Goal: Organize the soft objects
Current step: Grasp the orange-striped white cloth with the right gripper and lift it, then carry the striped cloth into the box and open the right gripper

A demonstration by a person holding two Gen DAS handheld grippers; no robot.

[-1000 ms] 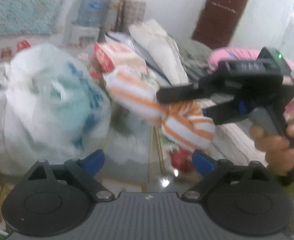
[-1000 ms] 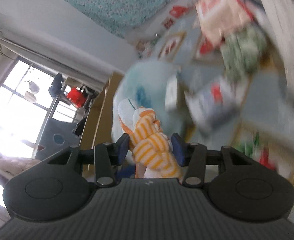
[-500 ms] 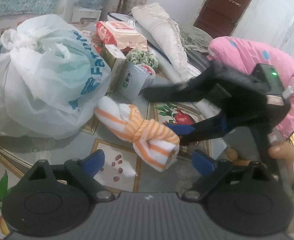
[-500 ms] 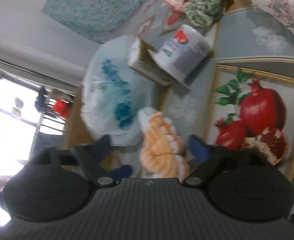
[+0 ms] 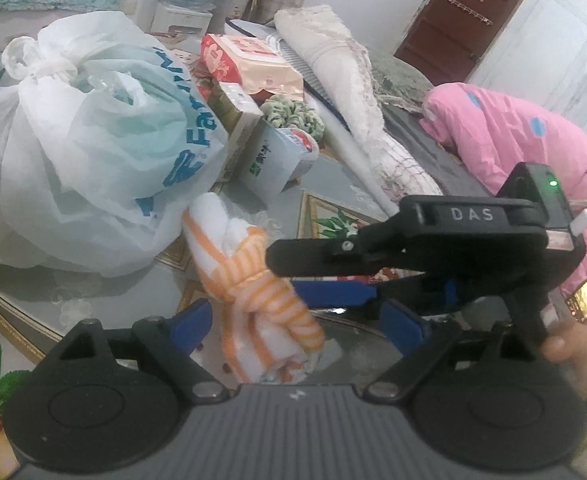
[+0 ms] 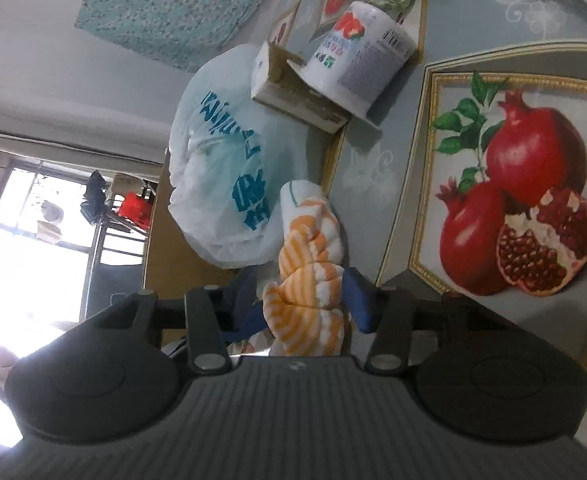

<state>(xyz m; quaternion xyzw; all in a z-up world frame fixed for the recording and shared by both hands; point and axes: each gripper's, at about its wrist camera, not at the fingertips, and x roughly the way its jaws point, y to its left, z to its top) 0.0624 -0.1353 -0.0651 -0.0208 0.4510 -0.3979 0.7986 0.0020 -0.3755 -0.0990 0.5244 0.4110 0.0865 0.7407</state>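
Right hand-held gripper (image 6: 303, 300) is closing on the knotted orange-and-white striped towel (image 5: 253, 292); blue pads look pressed against the knot from both sides, so I read it as pinched. Left hand-held gripper (image 5: 299, 322) stands spread wide, jaws easing inward, towel's near end between its fingers but no pad contact that I can see. In the left wrist view the towel lies at centre on the table (image 5: 333, 184), its far end against the white plastic bag (image 5: 93, 152) at 10 o'clock, yogurt tub (image 5: 281, 156) at 12. Progress, my judgement: early. The towel is knotted but not put away anywhere. The green scrunchie (image 5: 293, 114) and pink spotted fabric (image 5: 513, 128) at 2 o'clock look unsorted.
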